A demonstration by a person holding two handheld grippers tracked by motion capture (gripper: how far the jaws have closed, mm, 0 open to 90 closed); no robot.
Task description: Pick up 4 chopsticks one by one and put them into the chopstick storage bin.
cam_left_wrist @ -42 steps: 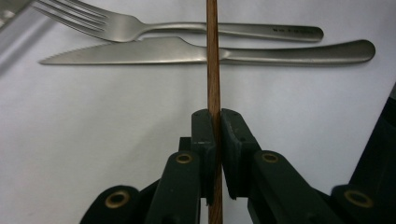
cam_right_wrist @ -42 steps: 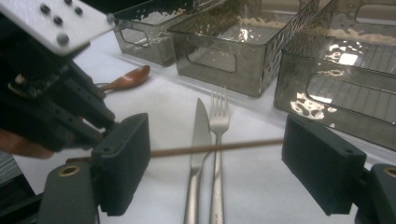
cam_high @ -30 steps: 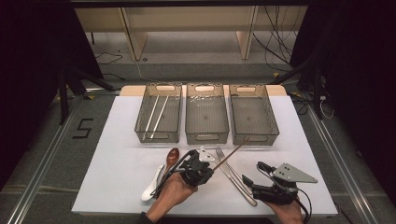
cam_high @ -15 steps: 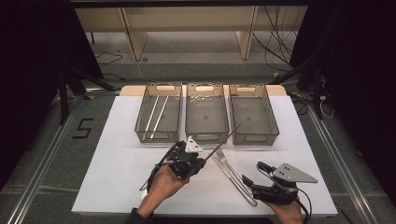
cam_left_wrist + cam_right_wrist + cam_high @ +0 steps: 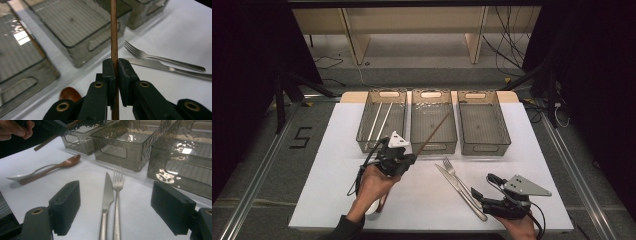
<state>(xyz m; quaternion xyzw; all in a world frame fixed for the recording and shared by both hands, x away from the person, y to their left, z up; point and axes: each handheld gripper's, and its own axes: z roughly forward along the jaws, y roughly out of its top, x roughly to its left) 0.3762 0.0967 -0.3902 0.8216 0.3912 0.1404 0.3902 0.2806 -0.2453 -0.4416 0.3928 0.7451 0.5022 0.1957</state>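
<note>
My left gripper [image 5: 404, 159] pinches brown chopstick [image 5: 435, 131], tip over middle bin [image 5: 433, 142]. Left bin [image 5: 382, 143] already holds two pale sticks. Fork [image 5: 454, 174], knife [image 5: 460, 191], wooden spoon [image 5: 51, 168], white spoon [image 5: 21, 176] lie unsorted on table. My right gripper [image 5: 489, 200] rests spread, empty.

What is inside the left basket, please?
The left basket holds two pale chopsticks lying lengthwise. Its near end is covered by the left gripper, so anything there cannot be seen.
</note>
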